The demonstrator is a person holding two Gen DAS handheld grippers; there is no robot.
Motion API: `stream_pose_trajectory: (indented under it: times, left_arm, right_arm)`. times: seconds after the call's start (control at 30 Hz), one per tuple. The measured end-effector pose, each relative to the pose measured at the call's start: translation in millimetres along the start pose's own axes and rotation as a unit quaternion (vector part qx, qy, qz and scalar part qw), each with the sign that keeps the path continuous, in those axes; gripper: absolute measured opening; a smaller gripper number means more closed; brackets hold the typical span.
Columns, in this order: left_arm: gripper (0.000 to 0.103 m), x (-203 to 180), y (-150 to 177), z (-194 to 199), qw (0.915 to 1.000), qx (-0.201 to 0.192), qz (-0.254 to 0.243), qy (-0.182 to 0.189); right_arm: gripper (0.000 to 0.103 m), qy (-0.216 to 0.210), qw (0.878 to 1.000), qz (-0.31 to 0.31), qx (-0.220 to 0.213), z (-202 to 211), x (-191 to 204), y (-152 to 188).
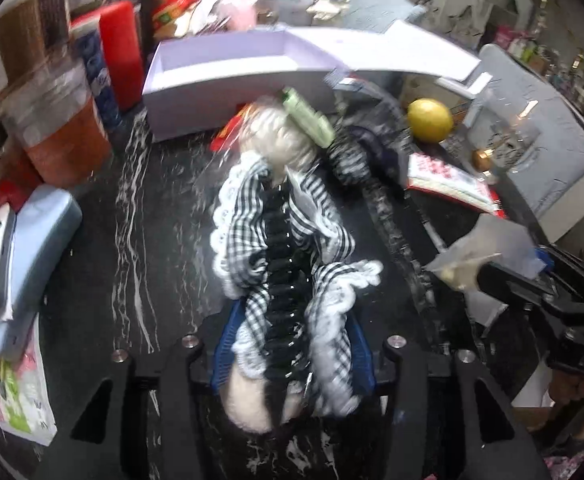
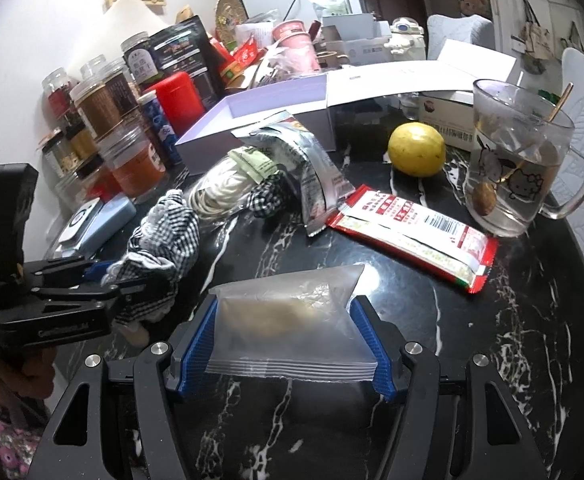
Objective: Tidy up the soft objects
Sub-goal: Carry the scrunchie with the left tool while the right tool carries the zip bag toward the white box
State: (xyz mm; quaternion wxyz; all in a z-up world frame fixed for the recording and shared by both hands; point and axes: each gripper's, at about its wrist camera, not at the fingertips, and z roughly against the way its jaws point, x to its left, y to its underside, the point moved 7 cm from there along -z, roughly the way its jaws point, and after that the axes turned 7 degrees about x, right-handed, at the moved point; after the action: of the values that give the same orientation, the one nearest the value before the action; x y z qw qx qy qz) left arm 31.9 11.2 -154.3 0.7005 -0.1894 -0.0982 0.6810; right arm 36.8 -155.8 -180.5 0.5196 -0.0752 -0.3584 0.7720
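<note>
My left gripper (image 1: pixel 292 352) is shut on a black-and-white gingham hair piece (image 1: pixel 288 240) with white lace trim and a black clip down its middle; a cream fuzzy part shows under it. In the right wrist view the left gripper (image 2: pixel 112 292) holds this cloth (image 2: pixel 164 232) just above the dark marble table (image 2: pixel 471 340). My right gripper (image 2: pixel 288 344) is shut on a frosted zip bag (image 2: pixel 288 320) with something beige inside, its blue pads (image 2: pixel 196 340) pressing both edges. A wrapped white cord bundle (image 2: pixel 220 188) with a green label and a second gingham piece (image 2: pixel 268 196) lie beyond.
An open white box (image 2: pixel 252 120) stands at the back, with jars (image 2: pixel 112 128) and a red canister (image 2: pixel 180 96) to its left. A lemon (image 2: pixel 415 150), a glass mug (image 2: pixel 519 160), a red snack packet (image 2: pixel 411 232) and a silver pouch (image 2: pixel 299 160) lie right. A light-blue case (image 2: pixel 104 220) sits left.
</note>
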Motion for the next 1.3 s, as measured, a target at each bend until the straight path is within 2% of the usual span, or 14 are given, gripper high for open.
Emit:
stream_pose_trajectory:
  times: [0.13,0.27,0.37,0.47,0.7,0.87,1.1,1.2,1.3]
  left_arm:
    - [0.05,3.7,-0.3,-10.3,1.0,0.006,0.006,-0.002]
    - [0.052,0.6,-3.2,-13.2,0.9999,-0.005,-0.008,-0.013]
    - [0.052,0.2,-4.0,-13.1,0.9998,-0.018,-0.01,-0.008]
    - [0.048,0.1,-4.1,-13.0,0.9995,-0.019,-0.02,-0.014]
    - [0.043,-5.2,-0.9,-0.7,0.9993,-0.03,-0.02,0.008]
    - [0.042,-6.3,1.2,11.0,0.9988,-0.037,-0.018,0.026]
    - [0.042,-4.6,-8.0,38.2,0.9966,-0.071,-0.011,0.04]
    - [0.042,-4.3,-16.7,49.2,0.995,-0.084,-0.01,0.053]
    - [0.041,-3.8,-28.1,61.8,0.993,-0.106,-0.011,0.052]
  right_arm:
    - [0.067,0.001,1.0,-0.002,0.004,-3.3,-0.1,0.3]
    - [0.067,-0.001,1.0,-0.002,0.012,-8.6,0.2,0.7]
    - [0.067,-0.003,1.0,-0.003,0.016,-12.7,0.7,1.7]
    - [0.066,-0.001,1.0,0.001,0.022,-16.5,1.6,3.5]
    - [0.063,0.01,1.0,0.012,0.025,-18.7,5.6,5.5]
    - [0.06,0.003,1.0,0.005,0.013,-11.7,8.0,2.6]
    - [0.059,-0.012,1.0,0.0,-0.015,7.1,15.8,-11.1]
    - [0.059,-0.033,0.999,-0.005,-0.038,19.0,20.3,-25.2]
    - [0.059,-0.052,0.997,-0.001,-0.06,30.6,26.6,-40.8]
